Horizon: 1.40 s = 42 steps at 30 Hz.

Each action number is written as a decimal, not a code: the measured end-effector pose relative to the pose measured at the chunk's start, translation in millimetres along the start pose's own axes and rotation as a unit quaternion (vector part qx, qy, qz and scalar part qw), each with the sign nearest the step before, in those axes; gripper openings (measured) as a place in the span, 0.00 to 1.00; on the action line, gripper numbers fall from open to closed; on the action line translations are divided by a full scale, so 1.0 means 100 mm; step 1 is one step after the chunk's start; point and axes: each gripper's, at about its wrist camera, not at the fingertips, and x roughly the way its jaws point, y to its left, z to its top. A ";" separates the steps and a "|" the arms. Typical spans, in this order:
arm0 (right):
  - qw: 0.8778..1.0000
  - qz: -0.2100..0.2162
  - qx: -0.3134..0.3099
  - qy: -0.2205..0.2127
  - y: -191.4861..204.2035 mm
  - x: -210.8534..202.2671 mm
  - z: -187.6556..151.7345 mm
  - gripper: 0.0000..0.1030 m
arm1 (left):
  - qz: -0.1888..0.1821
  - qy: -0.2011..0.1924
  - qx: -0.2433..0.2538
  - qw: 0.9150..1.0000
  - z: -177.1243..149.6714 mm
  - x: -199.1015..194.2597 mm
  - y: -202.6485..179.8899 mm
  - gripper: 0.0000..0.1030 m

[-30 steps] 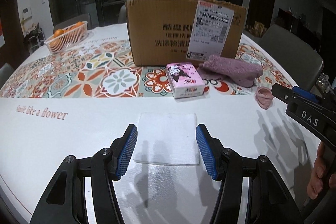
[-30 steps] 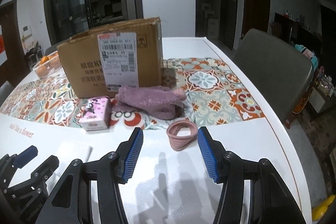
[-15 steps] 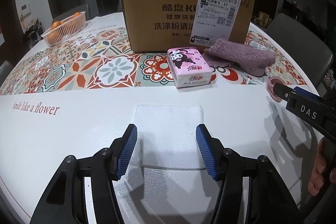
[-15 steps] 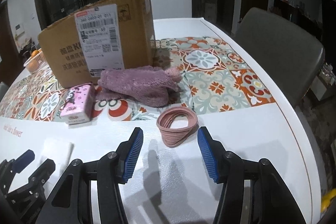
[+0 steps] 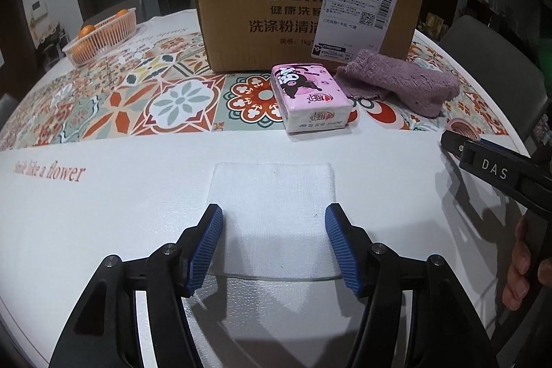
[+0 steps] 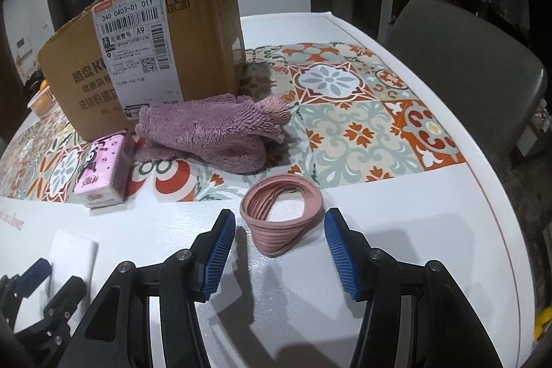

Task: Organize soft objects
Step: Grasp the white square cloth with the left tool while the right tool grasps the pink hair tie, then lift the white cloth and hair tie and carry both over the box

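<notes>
- Left gripper (image 5: 273, 238): jaws spread wide, nothing clasped. Its blue ribbed pads (image 5: 206, 247) stand to either side of the near half of a folded white cloth (image 5: 272, 195); whether they touch the cloth's edges cannot be told.
- White cloth: lies flat and square on the plain white part of the table (image 5: 103, 212), near the front edge, well apart from the other items.
- Right gripper (image 6: 280, 250): jaws likewise parted and holding nothing. A bundle of pink hair bands (image 6: 281, 216) sits between and just ahead of its fingertips, apart from both pads, resting partly tilted on the white surface at the border of the patterned runner (image 6: 362, 126).
- Purple fluffy towel (image 6: 214, 131): crumpled, lying on the runner just behind the hair bands and up against the front of the cardboard box (image 6: 138, 57).
- Pink tissue pack (image 5: 310, 100): on the runner directly in front of the box, just beside the towel on its left as seen from the left wrist camera.
- Cardboard box: upright, top flaps open, shipping label on its front face.
- Background items: a plastic basket (image 5: 103, 40) with oranges at the far left of the table; a grey chair (image 6: 465, 68) at the right side.
</notes>
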 end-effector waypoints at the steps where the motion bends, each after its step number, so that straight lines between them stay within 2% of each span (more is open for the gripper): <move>1: 1.000 -0.001 -0.002 0.000 0.01 0.00 0.00 0.54 | -0.002 -0.001 -0.002 1.000 0.00 0.00 0.01 0.58; 3: 1.000 -0.002 -0.007 0.002 0.03 0.02 0.01 0.53 | -0.004 -0.005 0.003 1.000 0.00 0.00 0.00 0.48; 9: 1.000 -0.010 -0.017 0.002 0.04 0.03 0.01 0.23 | -0.011 -0.008 0.011 1.000 0.01 -0.01 -0.01 0.20; 12: 1.000 -0.007 -0.022 0.003 0.05 0.00 -0.01 0.14 | -0.017 -0.008 0.014 1.000 0.02 -0.01 -0.02 0.14; 17: 1.000 0.004 -0.031 -0.002 0.10 -0.16 -0.07 0.13 | -0.022 -0.007 0.011 1.000 0.02 -0.02 0.03 0.08; 21: 0.999 0.015 -0.038 -0.005 0.16 -0.28 -0.12 0.13 | -0.035 -0.007 0.004 0.999 0.02 -0.05 0.06 0.08; 30: 0.998 0.035 -0.048 -0.022 0.29 -0.56 -0.16 0.13 | -0.050 -0.041 0.005 0.998 0.06 -0.31 0.12 0.08; 42: 0.996 0.055 -0.059 -0.049 0.47 -0.87 -0.13 0.13 | -0.053 -0.085 0.000 0.995 0.16 -0.63 0.25 0.08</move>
